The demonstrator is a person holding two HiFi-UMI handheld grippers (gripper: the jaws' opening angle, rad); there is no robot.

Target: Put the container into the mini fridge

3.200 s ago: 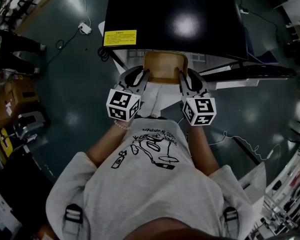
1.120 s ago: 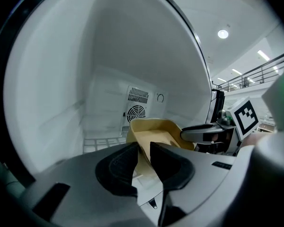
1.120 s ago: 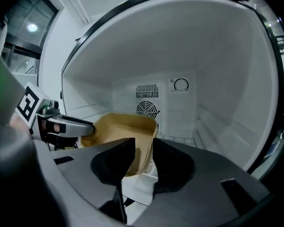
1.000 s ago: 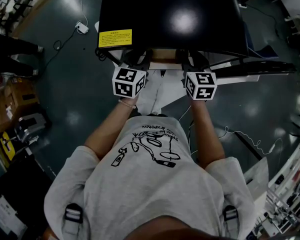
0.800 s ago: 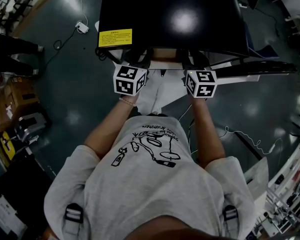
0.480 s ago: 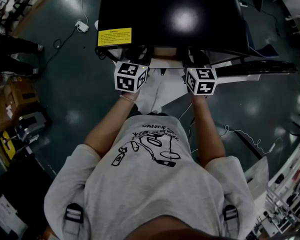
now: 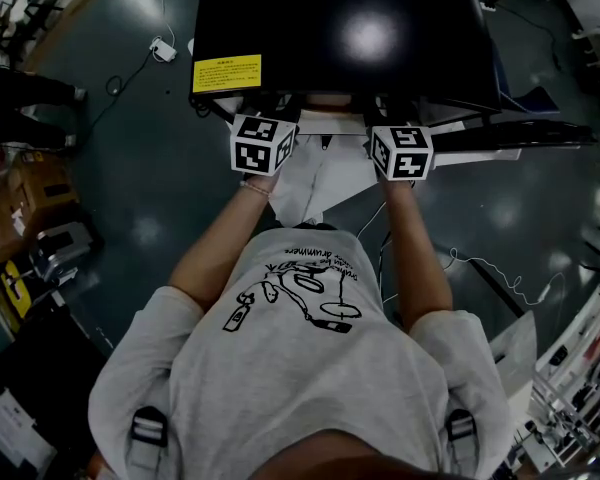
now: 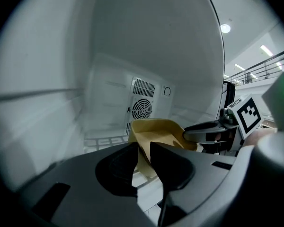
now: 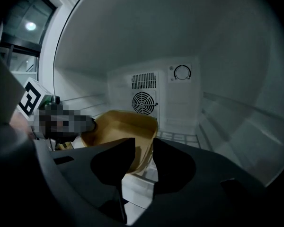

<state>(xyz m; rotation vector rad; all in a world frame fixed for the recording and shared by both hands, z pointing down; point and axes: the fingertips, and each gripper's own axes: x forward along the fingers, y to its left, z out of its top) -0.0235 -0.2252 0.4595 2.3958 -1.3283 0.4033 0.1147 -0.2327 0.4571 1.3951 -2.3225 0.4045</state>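
Observation:
The tan open container (image 8: pixel 157 130) sits inside the white mini fridge, over its wire shelf (image 8: pixel 102 141). My left gripper (image 8: pixel 143 148) is shut on the container's left wall. Its right wall (image 9: pixel 143 137) is pinched by my right gripper (image 9: pixel 143 144). In the head view the black fridge top (image 7: pixel 345 28) hides the container and both pairs of jaws. Only the left marker cube (image 7: pixel 262 143) and the right marker cube (image 7: pixel 401 152) show at the fridge's front edge.
A round fan grille (image 9: pixel 143 101) and a dial (image 9: pixel 182 73) are on the fridge's back wall. The open door (image 7: pixel 510 133) stands to the right. Cables and a plug block (image 7: pixel 165 50) lie on the dark floor; boxes (image 7: pixel 25 203) are at the left.
Both grippers have moved forward with the container. It was in plain view in front of the fridge earlier and is now under the fridge top.

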